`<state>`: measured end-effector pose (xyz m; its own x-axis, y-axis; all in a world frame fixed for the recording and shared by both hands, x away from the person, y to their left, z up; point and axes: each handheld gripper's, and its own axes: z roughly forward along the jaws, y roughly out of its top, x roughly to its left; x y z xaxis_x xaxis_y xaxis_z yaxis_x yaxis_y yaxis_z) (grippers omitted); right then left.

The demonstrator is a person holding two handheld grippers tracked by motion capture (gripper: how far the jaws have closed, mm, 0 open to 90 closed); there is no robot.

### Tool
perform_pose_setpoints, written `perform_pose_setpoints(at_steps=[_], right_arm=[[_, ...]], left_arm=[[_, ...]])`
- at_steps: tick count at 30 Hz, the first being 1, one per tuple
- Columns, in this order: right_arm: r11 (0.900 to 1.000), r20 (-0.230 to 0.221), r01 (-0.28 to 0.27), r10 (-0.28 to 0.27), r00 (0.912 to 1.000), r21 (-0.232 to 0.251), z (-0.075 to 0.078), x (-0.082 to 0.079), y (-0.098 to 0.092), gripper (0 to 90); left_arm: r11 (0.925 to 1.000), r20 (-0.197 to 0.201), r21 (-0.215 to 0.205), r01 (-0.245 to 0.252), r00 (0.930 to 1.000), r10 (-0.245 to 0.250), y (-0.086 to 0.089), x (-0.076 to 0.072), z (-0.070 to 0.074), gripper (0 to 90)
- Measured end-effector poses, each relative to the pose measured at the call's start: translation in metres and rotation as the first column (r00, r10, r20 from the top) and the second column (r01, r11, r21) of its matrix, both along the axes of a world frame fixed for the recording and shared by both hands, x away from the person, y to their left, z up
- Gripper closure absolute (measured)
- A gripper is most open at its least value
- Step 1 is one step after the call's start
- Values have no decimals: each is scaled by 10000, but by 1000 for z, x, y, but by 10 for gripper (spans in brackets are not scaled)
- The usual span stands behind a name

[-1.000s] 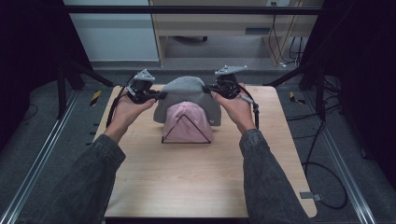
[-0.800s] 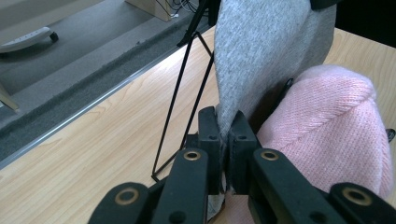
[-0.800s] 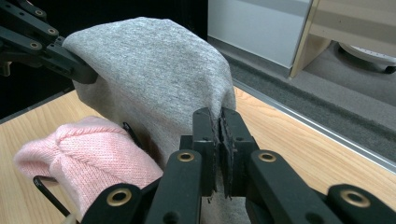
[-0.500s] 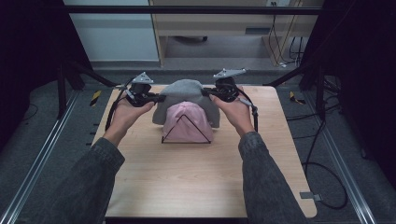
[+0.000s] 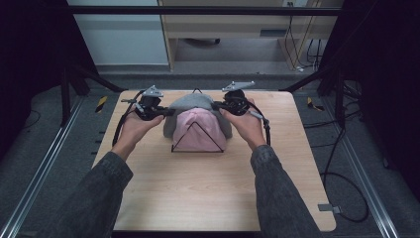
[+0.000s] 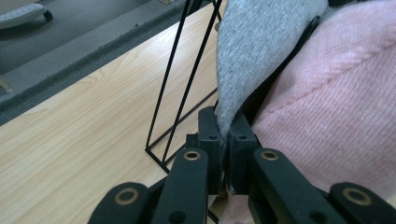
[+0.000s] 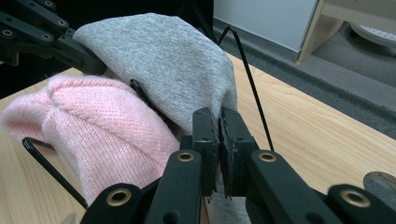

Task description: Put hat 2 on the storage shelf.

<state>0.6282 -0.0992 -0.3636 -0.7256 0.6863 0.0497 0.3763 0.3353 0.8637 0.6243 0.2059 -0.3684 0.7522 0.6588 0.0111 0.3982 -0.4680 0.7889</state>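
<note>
Both hands have sunk since a second ago, and the grey hat (image 5: 194, 105) has come lower over the black wire stand (image 5: 196, 137), sitting deeper behind the pink hat (image 5: 197, 134) than it did. The left tool (image 5: 166, 113) is clenched on the grey hat's rim at the stand's left side; the left gripper view shows its jaws pinching the knit edge (image 6: 223, 122) tight. The right tool (image 5: 216, 105) is clenched on the opposite rim at the stand's right side, the grey fabric (image 7: 217, 112) nipped between its jaws in the right gripper view.

Step in hand, by my read: pulling the grey hat down onto the stand, stretched between the two tools. It is most of the way on, its crown over the stand's back peak, with a wire tip (image 5: 197, 90) poking above it.

Next move calls for an even downward pull on both sides until the rim nears the tabletop (image 5: 208, 193), keeping clear of the pink hat on the stand's front frame, then letting go with both together.

No containers here; the stand carries both hats, pink in front, grey behind.
</note>
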Motion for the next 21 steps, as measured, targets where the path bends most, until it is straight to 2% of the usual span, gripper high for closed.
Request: perform_pose_setpoints(at_steps=[15,21], right_arm=[[9999,-235,118,-119,9997,-48,-17,-6,-3,852],[9995,-404,300,-305,9987,-131,-19,-4,-4,800]], left_arm=[[9998,-176,163,60,9998,-57,-4,-2,-11,864],[9999,-222,6,-106,9997,106,-5,-2,-15,852]])
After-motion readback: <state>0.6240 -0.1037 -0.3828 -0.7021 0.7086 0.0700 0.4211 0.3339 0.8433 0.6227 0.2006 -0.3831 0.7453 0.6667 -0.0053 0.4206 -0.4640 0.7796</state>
